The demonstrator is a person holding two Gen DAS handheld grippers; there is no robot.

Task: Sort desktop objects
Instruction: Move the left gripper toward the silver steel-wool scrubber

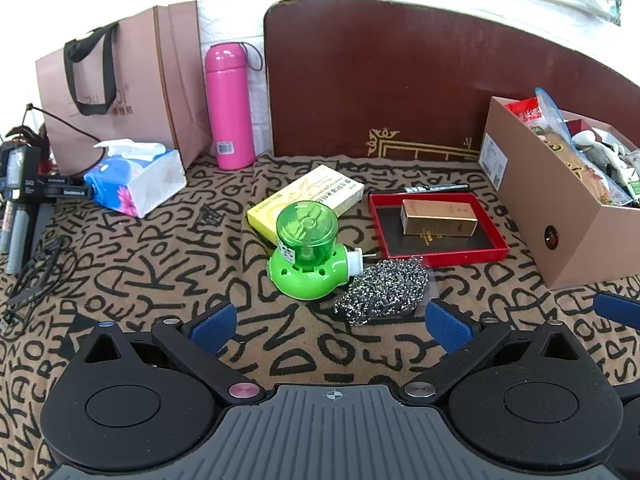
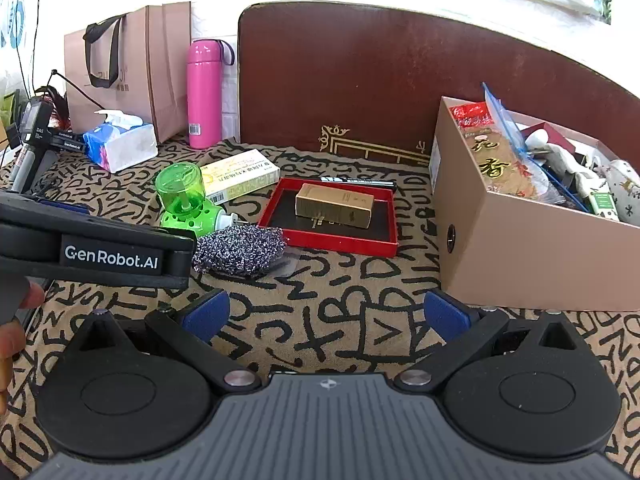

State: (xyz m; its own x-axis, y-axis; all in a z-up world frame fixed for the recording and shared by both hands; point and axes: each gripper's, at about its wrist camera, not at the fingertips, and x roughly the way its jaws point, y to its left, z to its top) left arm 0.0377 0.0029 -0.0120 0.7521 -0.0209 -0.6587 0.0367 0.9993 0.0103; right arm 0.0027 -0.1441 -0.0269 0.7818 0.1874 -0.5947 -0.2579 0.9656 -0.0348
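Observation:
A green plug-in device (image 1: 306, 254) (image 2: 186, 200) lies on the patterned cloth beside a steel wool scrubber (image 1: 382, 292) (image 2: 240, 248). Behind it lies a yellow box (image 1: 308, 196) (image 2: 240, 178). A gold box (image 1: 439, 218) (image 2: 335, 205) sits in a red tray (image 1: 496, 254) (image 2: 344, 246), with a black marker (image 1: 436, 189) (image 2: 356, 181) behind the tray. My left gripper (image 1: 330, 326) is open and empty, just short of the green device and scrubber; its body shows in the right wrist view (image 2: 104, 254). My right gripper (image 2: 326, 316) is open and empty over bare cloth.
A cardboard box (image 1: 560, 216) (image 2: 520, 248) full of items stands at the right. A pink bottle (image 1: 229, 108) (image 2: 204, 94), paper bag (image 1: 120, 84) (image 2: 128, 68) and tissue pack (image 1: 136, 178) (image 2: 120, 146) stand at the back left. A brown board (image 1: 400, 80) closes the back.

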